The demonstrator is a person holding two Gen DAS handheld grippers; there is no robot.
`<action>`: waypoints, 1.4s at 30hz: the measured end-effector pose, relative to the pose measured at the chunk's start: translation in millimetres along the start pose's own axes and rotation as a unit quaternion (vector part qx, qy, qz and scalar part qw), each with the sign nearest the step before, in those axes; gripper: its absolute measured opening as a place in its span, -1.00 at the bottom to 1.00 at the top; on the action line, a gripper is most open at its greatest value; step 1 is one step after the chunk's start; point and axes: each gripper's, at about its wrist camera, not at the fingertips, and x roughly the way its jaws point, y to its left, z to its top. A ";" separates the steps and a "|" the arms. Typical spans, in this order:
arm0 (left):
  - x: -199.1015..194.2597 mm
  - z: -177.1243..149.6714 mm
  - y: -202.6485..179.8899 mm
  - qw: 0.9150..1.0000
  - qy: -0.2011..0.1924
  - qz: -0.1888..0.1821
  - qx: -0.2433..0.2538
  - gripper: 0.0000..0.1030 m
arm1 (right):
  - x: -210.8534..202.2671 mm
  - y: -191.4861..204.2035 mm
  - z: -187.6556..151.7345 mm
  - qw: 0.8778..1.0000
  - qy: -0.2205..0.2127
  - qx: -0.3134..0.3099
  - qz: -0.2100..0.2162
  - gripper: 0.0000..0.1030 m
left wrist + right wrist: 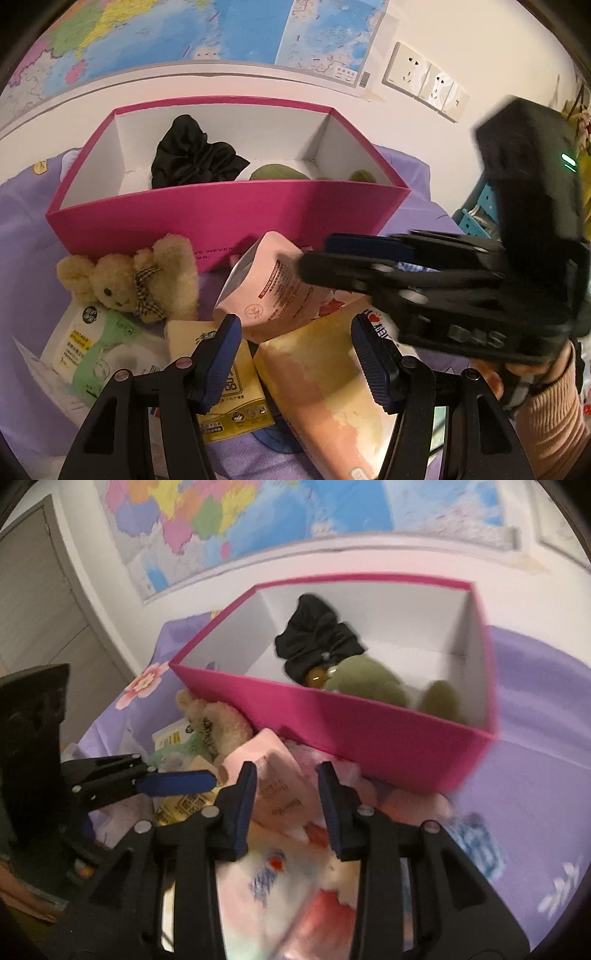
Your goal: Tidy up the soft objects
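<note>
Soft things lie in a heap before us, on a purple cloth (22, 221) with flower prints, just in front of a pink box (221, 218). Nearest the box wall sits a tan teddy bear (136, 280) with a checked bow, leaning against the pink side. Beside it stands a pale pink pouch (273, 291) printed with red text, tilted toward the box. Below the bear we see a green-and-white wipes pack (96, 354), then a yellow tissue pack (229, 398) and a larger peach-and-yellow pack (325, 387) overlapping one another.

Our right gripper (286, 805) hangs over the pink pouch with its jaws parted; the pouch shows in the gap between the blue pads, and the pads do not press on it. That view is blurred, so we cannot tell more of the contact. Our left gripper (295, 362) hovers above the yellow and peach packs, jaws standing apart, nothing clamped between them. From the left wrist view the right gripper (314, 258) reaches in from the side, held by a hand (517, 384) in a ribbed pink sleeve.

Inside the box, white walls divide the space. A black scrunchie (192, 155) rests in the middle compartment, and an olive green plush (369, 683) lies just beside it.

Behind the box a wall map (184, 29) hangs, with white sockets (424, 81) beside it.
</note>
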 end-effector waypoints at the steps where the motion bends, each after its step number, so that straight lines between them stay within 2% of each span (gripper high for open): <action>1: -0.4 -0.2 0.1 1.000 0.001 0.000 0.001 0.22 | 5.9 0.0 1.9 1.000 0.006 -0.003 -0.001 -0.29; 3: -1.4 -1.0 -0.4 1.000 0.001 0.001 0.003 0.22 | 16.5 2.8 2.6 1.000 0.022 -0.019 -0.001 -0.29; 4: -1.8 -1.1 -0.3 1.000 0.001 0.000 0.003 0.23 | 20.2 5.4 2.0 0.999 0.026 -0.031 -0.003 -0.37; 5: -2.2 -1.3 -0.2 1.000 0.001 0.000 0.002 0.23 | 21.0 7.7 1.6 0.999 0.023 -0.042 -0.008 -0.48; 6: -2.3 -1.3 -0.2 1.000 0.001 0.000 0.001 0.23 | 20.0 10.4 1.0 0.998 0.020 -0.055 -0.019 -0.80; 7: -2.1 -1.2 0.0 1.000 0.002 -0.002 0.000 0.22 | 17.5 10.6 0.9 0.998 0.016 -0.058 -0.025 -0.90; 13: -2.0 -0.8 0.1 1.000 0.000 -0.004 -0.003 0.23 | -4.7 9.9 -5.4 0.998 -0.005 -0.061 -0.025 -0.96; 19: -2.6 1.5 0.6 1.000 0.000 -0.010 -0.008 0.22 | -44.6 2.9 -10.6 0.998 -0.055 -0.031 -0.025 -0.98; 25: -8.5 3.9 -4.4 0.999 -0.007 -0.050 -0.002 0.21 | -81.9 4.1 -19.7 0.996 -0.087 -0.014 -0.022 -0.99; 29: -13.4 2.6 -6.4 0.994 -0.005 -0.107 -0.010 0.19 | -99.3 12.0 -23.4 0.995 -0.104 -0.013 -0.001 -1.00; 31: -15.9 1.9 -8.3 0.995 -0.009 -0.098 -0.007 0.19 | -101.1 14.2 -25.2 0.994 -0.104 -0.017 -0.002 -1.00; 33: -18.8 0.9 -11.7 0.996 -0.014 -0.091 -0.001 0.19 | -97.8 6.6 -28.2 0.995 -0.100 0.004 -0.023 -0.99; 35: -20.6 0.8 -14.8 0.996 -0.014 -0.088 0.006 0.19 | -97.4 -8.0 -32.9 0.994 -0.096 0.033 -0.028 -0.89; 36: -22.9 0.8 -17.8 0.996 -0.019 -0.082 0.013 0.19 | -97.6 -18.6 -38.4 0.993 -0.092 0.055 -0.055 -0.50; 37: -25.5 0.9 -21.1 0.996 -0.023 -0.081 0.021 0.19 | -98.3 -26.4 -43.8 0.991 -0.090 0.073 -0.074 -0.01; 38: -27.0 1.5 -23.3 0.996 -0.025 -0.084 0.026 0.19 | -99.7 -33.5 -49.7 0.988 -0.091 0.089 -0.085 0.11; 39: -27.5 2.2 -25.3 0.995 -0.026 -0.088 0.029 0.19 | -102.0 -44.7 -59.9 0.985 -0.091 0.118 -0.088 0.15; 42: -26.8 3.5 -33.7 0.994 -0.026 -0.098 0.044 0.19 | -99.6 -64.2 -80.4 0.980 -0.068 0.161 -0.091 0.15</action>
